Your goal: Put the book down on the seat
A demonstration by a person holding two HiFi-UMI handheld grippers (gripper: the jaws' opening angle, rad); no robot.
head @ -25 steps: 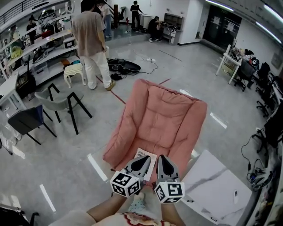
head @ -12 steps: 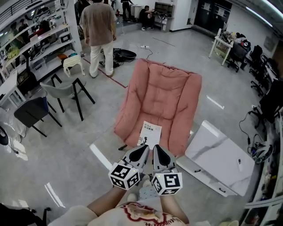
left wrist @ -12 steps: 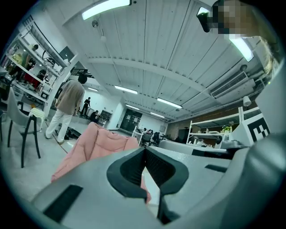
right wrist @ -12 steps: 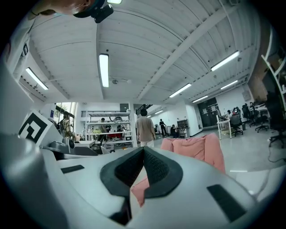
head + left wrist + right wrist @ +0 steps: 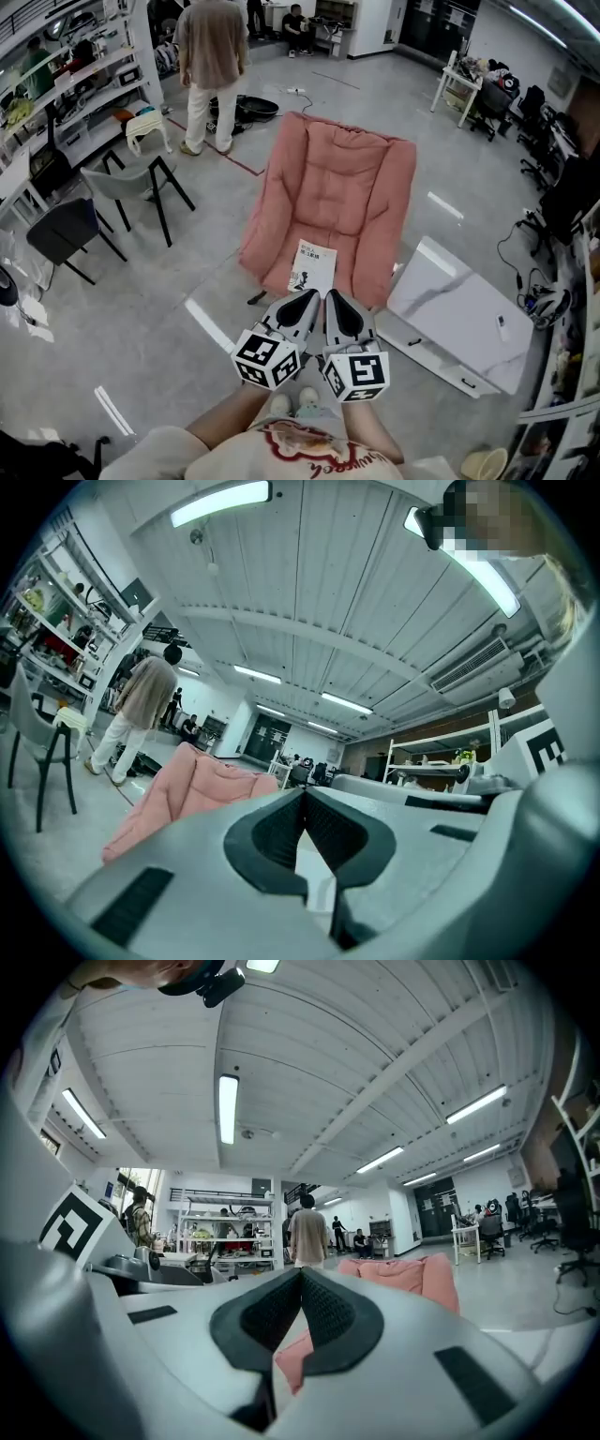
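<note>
Several people stand or sit about a large workshop with a glossy grey concrete floor (image 5: pixel 159 291). Metal storage shelves (image 5: pixel 66 98) line the left wall, and a person in a tan shirt and white trousers (image 5: pixel 211 56) stands by them. A grey plastic chair (image 5: pixel 127 183) and a black chair (image 5: pixel 58 239) stand on the left. A white marbled slab (image 5: pixel 459 319) lies on the floor at the right, just beside the pink padded floor seat (image 5: pixel 337 187).

A thin white paperback book (image 5: pixel 312 266) lies flat at the front of the seat cushion, free of both tools. Its cover is pale, with small dark print near the top and a small dark figure low on the left.

Both tools point at it from the near side. The left tongs (image 5: pixel 305 300) are closed tip to tip on nothing, as their own view (image 5: pixel 303 799) shows; the pale patch under the tips may be the book. The right tongs (image 5: pixel 334 302) are likewise closed and empty (image 5: pixel 302 1277).
</note>
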